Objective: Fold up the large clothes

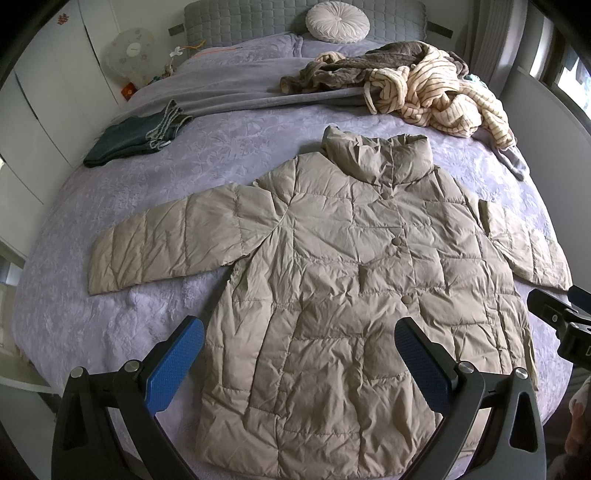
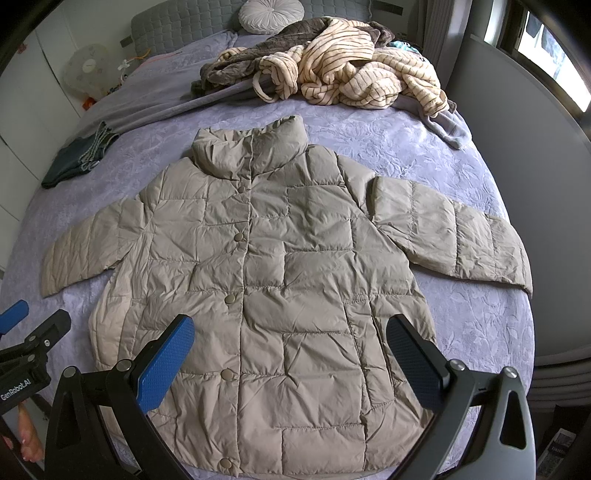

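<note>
One beige quilted puffer jacket (image 1: 354,280) is laid flat, front side up, on the lavender bed cover (image 1: 122,288), with the collar toward the headboard and both sleeves spread to the sides. In the right wrist view five snap buttons are counted along the closed front, down to the hem; in the left wrist view only four are seen, because the lower hem is cut by the frame edge.

The left tongs (image 1: 299,354) are held wide open above the lower part of the jacket, and nothing is gripped between them. The right tongs (image 2: 290,350) are also wide open and empty, above the lower front of the jacket. Each view shows a part of the other tool at its side edge.

Behind the jacket one pile of clothes (image 2: 332,70) is seen, with a striped cream garment and a brown one tangled together. One folded pair of jeans (image 1: 136,138) lies near the left edge of the bed. One round white cushion (image 1: 338,20) rests against the grey headboard (image 1: 236,18). Only the right wrist view shows a window (image 2: 554,55).
</note>
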The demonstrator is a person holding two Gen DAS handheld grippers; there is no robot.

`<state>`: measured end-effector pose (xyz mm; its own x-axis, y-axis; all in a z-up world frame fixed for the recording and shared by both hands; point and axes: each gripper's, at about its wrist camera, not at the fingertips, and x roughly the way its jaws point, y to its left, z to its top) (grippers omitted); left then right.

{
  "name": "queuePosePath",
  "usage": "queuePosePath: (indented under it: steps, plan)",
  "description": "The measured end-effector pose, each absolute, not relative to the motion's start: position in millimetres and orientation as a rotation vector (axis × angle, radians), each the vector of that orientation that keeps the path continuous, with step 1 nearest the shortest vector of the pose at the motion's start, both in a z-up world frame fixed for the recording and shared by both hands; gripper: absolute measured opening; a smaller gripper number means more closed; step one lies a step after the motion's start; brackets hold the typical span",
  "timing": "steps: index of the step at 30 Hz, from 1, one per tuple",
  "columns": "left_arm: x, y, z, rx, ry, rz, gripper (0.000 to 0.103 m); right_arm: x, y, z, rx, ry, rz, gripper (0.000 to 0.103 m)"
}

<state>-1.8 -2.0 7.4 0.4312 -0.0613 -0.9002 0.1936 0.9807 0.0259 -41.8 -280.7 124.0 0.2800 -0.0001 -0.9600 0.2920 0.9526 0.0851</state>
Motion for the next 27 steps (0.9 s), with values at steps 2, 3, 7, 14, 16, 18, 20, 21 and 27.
queuePosePath:
  steps: [2,3,7,14,16,18,20,21,27]
  plan:
    - [-1.3,-1.8,7.5,0.132,1.115,-0.159,0.103,-41.2,-280.3,124.6,0.264,1.276,-0.199,0.103]
    - [-1.5,-1.8,7.4,0.133,1.115,-0.16,0.103,-41.8,-280.9,123.7,0.265,1.276,-0.199,0.103]
    - [-1.1,-1.7,7.6,0.133,1.115,-0.16,0.103,-41.4,-280.6,124.2,0.265,1.276,-0.198,0.103]
    - [-1.1,-2.0,7.5,0.134,1.116,-0.16,0.103,-40.9,-280.2,124.6,0.264,1.275,-0.198,0.103]
    - [-1.3,-2.1,7.5,0.133,1.116,-0.161,0.103,-40.8,-280.1,124.0,0.264,1.276,-0.199,0.103]
    - [-1.0,-2.1,7.6,0.134,1.117,-0.161,0.103,-41.1,-280.3,123.6,0.265,1.276,-0.198,0.103]
    - [-1.3,-2.2,7.5,0.133,1.116,-0.16,0.103,-40.5,-279.9,124.3,0.264,1.276,-0.198,0.103]
    - [-0.7,-1.9,7.6,0.133,1.117,-0.16,0.103,-41.0,-280.3,123.4,0.264,1.275,-0.198,0.103]
    - [-0.5,-2.3,7.5,0.134,1.118,-0.161,0.103,-40.7,-280.1,123.0,0.264,1.275,-0.198,0.103]
